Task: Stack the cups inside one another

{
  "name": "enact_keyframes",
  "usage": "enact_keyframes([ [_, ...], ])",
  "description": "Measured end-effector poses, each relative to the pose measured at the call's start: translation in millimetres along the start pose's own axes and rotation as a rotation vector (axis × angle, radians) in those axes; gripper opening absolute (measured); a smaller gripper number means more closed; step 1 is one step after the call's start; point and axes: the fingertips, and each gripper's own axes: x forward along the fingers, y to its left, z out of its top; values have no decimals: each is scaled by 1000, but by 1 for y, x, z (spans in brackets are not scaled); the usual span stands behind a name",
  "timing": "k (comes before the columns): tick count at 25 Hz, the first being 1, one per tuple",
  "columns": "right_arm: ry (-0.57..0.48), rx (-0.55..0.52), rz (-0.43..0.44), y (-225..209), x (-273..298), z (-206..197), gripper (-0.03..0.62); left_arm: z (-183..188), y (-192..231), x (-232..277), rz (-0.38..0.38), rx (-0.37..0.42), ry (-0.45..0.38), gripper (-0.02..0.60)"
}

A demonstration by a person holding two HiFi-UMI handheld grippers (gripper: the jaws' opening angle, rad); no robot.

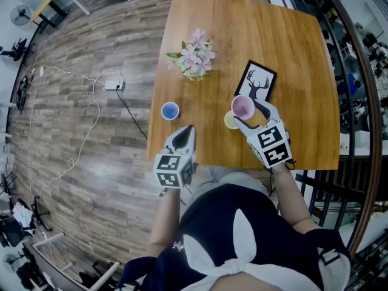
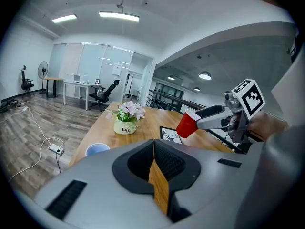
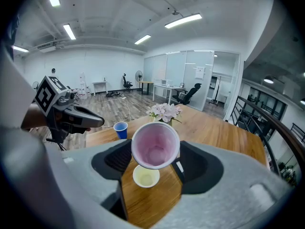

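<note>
My right gripper (image 1: 245,112) is shut on a red cup with a pale pink inside (image 1: 242,107), gripping its sides and holding it tilted in the air. Directly below it a small yellow cup (image 1: 230,121) stands upright on the wooden table (image 1: 303,71). In the right gripper view the red cup (image 3: 156,146) hangs just above the yellow cup (image 3: 146,176). A blue cup (image 1: 170,110) stands alone near the table's left edge. My left gripper (image 1: 186,132) hovers at the front edge behind the blue cup, shut and empty.
A pot of pink flowers (image 1: 195,59) stands at the back left of the table. A framed deer picture (image 1: 256,80) lies just beyond the cups. A power strip with cables (image 1: 113,86) lies on the floor at the left. A railing (image 1: 357,102) runs along the right.
</note>
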Motion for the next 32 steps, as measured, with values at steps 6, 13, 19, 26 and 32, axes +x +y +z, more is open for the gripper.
enact_keyframes([
  [6,25,3,22,3,9,-10,311,-2,3,3,3,-2,6,20],
  [13,70,24,56,5,20,-27,311,-5,6,6,6,-7,21,20],
  [19,105,33,80,7,30,-41,311,-6,8,12,1,-9,30,20],
  [26,145,36,104,10,42,-55,313,-7,13,16,4,-16,32,20],
  [32,174,39,135,14,50,-66,313,-9,15,17,7,-22,39,20],
])
